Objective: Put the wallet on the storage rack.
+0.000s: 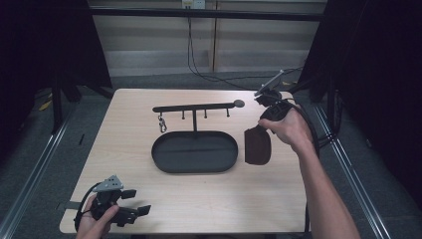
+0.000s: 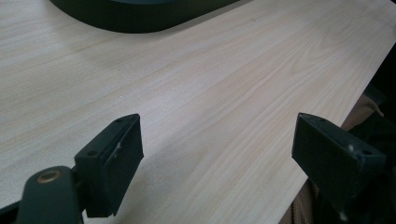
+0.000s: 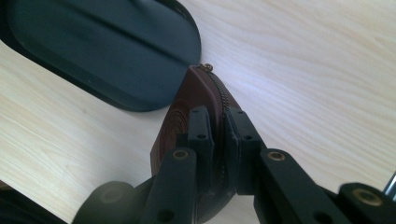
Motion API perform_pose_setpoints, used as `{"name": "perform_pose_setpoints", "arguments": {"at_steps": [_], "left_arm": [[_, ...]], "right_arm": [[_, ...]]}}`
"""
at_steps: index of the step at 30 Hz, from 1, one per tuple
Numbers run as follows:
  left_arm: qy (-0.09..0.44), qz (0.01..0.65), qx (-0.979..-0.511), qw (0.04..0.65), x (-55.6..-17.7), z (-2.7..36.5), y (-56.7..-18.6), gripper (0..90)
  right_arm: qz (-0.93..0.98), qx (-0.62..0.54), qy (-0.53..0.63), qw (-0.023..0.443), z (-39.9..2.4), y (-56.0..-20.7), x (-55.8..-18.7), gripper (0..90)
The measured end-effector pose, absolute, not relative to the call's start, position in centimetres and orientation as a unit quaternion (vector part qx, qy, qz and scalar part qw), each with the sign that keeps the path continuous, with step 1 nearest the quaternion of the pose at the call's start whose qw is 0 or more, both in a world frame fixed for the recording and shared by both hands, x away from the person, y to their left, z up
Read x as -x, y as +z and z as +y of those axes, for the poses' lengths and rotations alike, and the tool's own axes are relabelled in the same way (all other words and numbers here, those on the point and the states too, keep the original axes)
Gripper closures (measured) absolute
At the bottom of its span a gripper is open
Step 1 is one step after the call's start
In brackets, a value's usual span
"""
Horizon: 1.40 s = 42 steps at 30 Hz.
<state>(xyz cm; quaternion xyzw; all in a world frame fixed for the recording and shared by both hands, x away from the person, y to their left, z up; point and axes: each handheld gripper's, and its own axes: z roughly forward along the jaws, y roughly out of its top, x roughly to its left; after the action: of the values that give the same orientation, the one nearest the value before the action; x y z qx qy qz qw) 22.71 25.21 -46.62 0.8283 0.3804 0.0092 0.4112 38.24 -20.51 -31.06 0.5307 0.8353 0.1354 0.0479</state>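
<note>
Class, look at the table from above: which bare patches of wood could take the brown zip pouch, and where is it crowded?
Free: the near strip between the oval tray and the front edge, right of the left tongs; also the left side, beside the tray. Crowded: the middle, with tray and hook rack, and the right, where the right tongs hold the pouch.

Wooden table [image 1: 149, 199], oval tray stand [image 1: 194, 152]

Dim, dark-edged high view; brighter close views, soft shadows, slight blur.
</note>
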Motion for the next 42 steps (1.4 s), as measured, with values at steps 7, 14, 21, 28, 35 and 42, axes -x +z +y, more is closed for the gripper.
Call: {"name": "perform_pose_setpoints", "arguments": {"at_steps": [7, 14, 21, 28, 35, 42], "left_arm": [[0.007, 0.382, -0.828, 0.411, -22.7, 25.2, -46.6, 16.4], [0.007, 0.378, -0.825, 0.421, -22.7, 25.3, -46.5, 16.3], [0.008, 0.377, -0.824, 0.423, -22.9, 25.2, -46.5, 16.4], [0.013, 0.383, -0.821, 0.423, -23.0, 25.4, -46.5, 16.4], [0.013, 0.382, -0.824, 0.419, -23.0, 25.4, -46.5, 16.4], [0.013, 0.378, -0.826, 0.417, -22.9, 25.3, -46.5, 16.4]], "right_arm": [[0.839, -0.521, 0.151, 0.047, -19.4, -30.3, -38.5, 81.7], [0.839, -0.513, 0.176, 0.036, -18.1, -30.8, -39.2, 82.1], [0.838, -0.508, 0.197, 0.026, -17.7, -30.8, -39.7, 82.1], [0.832, -0.509, 0.221, 0.014, -17.5, -31.3, -40.1, 82.3], [0.825, -0.514, 0.235, 0.008, -17.2, -32.4, -40.6, 82.5], [0.818, -0.516, 0.255, 0.009, -17.2, -32.4, -40.5, 82.7]]}}
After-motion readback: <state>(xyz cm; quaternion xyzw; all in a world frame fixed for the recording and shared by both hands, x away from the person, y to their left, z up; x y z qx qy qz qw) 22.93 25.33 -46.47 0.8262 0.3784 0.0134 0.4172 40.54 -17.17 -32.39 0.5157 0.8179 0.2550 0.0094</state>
